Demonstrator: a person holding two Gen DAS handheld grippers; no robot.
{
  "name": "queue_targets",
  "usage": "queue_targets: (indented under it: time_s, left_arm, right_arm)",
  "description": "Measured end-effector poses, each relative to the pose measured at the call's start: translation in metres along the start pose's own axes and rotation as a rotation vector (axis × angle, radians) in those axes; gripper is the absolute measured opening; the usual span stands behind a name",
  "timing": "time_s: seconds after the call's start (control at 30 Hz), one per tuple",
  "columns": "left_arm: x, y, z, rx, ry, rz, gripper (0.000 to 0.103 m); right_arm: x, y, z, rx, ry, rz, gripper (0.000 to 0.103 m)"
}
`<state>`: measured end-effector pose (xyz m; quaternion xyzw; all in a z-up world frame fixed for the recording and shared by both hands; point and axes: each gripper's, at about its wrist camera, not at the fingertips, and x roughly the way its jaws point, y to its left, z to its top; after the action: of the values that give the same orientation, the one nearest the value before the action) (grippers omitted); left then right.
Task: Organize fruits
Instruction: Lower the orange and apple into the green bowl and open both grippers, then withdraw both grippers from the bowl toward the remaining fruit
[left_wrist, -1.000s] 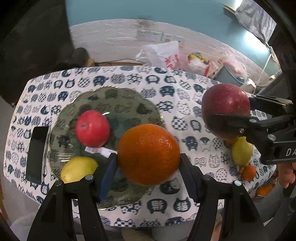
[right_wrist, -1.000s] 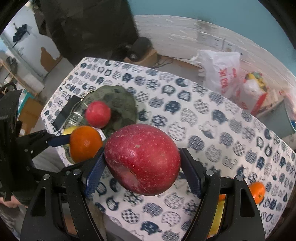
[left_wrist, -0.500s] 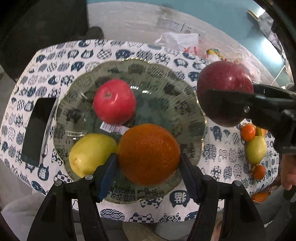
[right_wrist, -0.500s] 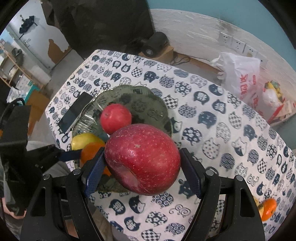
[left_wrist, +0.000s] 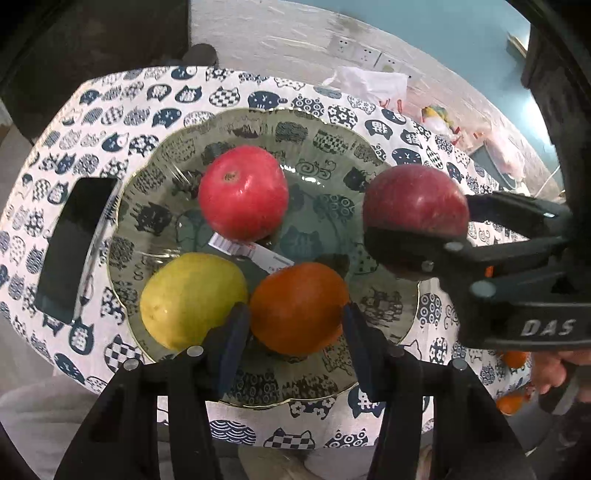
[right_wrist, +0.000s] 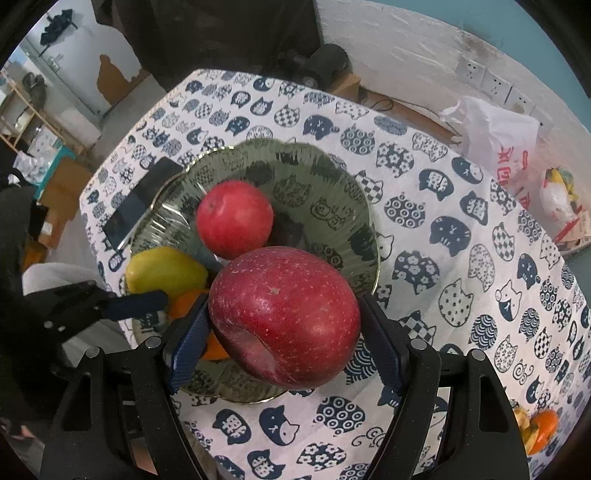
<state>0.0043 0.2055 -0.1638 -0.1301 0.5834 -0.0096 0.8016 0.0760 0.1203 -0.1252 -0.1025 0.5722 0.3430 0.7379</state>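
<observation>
A green glass plate (left_wrist: 258, 114) on the cat-print tablecloth holds a bright red apple (left_wrist: 243, 197), a yellow fruit (left_wrist: 192, 299) and an orange (left_wrist: 299, 306). My left gripper (left_wrist: 295, 321) points down over the plate's near side. Its jaws are closing, with the orange between them, low on the plate, and both pads against its sides. My right gripper (right_wrist: 284, 321) is shut on a large dark red apple (right_wrist: 284, 317). It hangs over the plate's right rim (right_wrist: 373, 236), next to the orange (right_wrist: 184, 302).
A black phone (left_wrist: 74, 243) lies just left of the plate. A white barcode label (left_wrist: 251, 253) sits in the plate's middle. Several small loose fruits (right_wrist: 543, 424) lie at the table's right edge. A plastic bag (right_wrist: 491, 133) sits beyond the table.
Both grippers have come down and in over the plate. The orange now sits low among the plate's fruit, with the left jaws narrower around it. The dark red apple stays gripped.
</observation>
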Motion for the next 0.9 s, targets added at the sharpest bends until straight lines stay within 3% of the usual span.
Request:
queue_targets:
  time_s: [0.37,0.6,0.9]
  left_arm:
    - [0.004,-0.003,-0.003,0.027,0.027,0.009,0.060]
    - [0.010,-0.005,-0.006,0.046,0.058,0.057,0.061]
    - [0.003,-0.002,-0.006,0.037,0.044,0.068,0.061]
  right_arm:
    - [0.013,0.000,-0.001,-0.009,0.017,-0.018,0.079]
    - [0.013,-0.008,-0.002,0.036,0.028,-0.003,0.080]
    - [0.018,-0.016,-0.007,0.049,0.051,-0.026,0.080]
